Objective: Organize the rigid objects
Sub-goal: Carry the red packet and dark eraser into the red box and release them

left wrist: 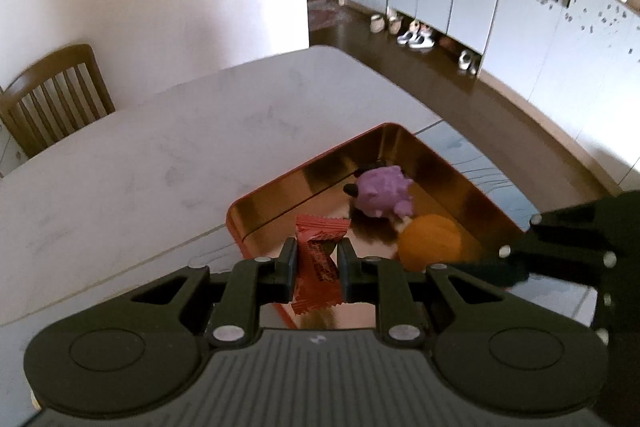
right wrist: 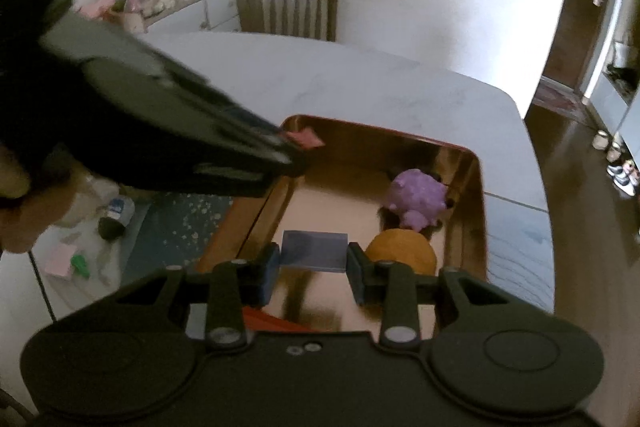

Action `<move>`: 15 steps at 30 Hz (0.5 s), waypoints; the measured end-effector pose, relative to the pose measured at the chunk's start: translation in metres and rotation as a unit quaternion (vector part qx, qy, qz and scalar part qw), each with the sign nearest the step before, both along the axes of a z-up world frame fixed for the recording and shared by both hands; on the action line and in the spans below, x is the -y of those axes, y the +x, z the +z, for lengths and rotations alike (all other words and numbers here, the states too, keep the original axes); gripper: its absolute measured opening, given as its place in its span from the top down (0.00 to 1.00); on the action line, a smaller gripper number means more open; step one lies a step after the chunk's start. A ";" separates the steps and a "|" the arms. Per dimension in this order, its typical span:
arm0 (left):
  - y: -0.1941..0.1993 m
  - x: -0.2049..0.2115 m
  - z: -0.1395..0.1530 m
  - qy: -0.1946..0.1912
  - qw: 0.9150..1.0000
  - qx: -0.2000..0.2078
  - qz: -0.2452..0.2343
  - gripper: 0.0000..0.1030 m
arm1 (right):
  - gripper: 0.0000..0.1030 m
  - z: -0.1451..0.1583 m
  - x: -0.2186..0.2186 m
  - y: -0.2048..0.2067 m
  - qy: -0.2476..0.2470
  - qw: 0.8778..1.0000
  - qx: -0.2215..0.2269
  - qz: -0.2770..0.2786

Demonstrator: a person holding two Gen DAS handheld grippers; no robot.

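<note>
Left gripper [left wrist: 317, 269]: clenched on a red wrapped sweet [left wrist: 318, 259]; the packet is pinched between the pads and hangs forward and downward past them, its long axis running along the fingers.
Right gripper [right wrist: 313, 269]: clenched on a small blue card [right wrist: 314, 251]; the flat piece is held across the gap, its long axis running from pad to pad.
Tin [left wrist: 440, 163]: an open rectangular box, red outside and gold inside, is set on the white table [left wrist: 200, 147]; one corner is turned away from the left wrist camera.
Contents of tin: a purple toy [left wrist: 382, 191] is lodged near the far corner, and an orange ball [left wrist: 430, 241] rests just beside it, nearer the grippers.
Position of held pieces: both are carried over the near part of the tin, above its bare gold floor, and neither is seen to touch it.
Deciding relation: the free floor lies directly below and slightly ahead of both grippers; the toy and ball lie to the right of it.
Nearer hand: the left gripper is judged closer to the tin's left wall, the right closer to the ball.
Stage: judged as the moment before release into the tin.
Risk: the card, if dropped from its present place, is judged likely to lodge against the ball.
Elsewhere: small clutter is seen on the table left of the tin; details cannot be told.
</note>
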State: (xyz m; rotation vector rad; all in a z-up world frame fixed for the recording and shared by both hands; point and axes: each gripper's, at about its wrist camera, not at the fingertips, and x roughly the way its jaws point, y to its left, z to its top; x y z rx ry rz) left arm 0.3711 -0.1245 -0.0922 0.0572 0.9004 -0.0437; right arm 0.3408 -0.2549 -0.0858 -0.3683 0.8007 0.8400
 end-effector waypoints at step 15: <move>0.059 0.004 -0.038 0.004 0.999 -0.048 -0.001 0.80 | 0.67 -0.026 -0.019 0.027 -0.026 0.999 -0.016 0.026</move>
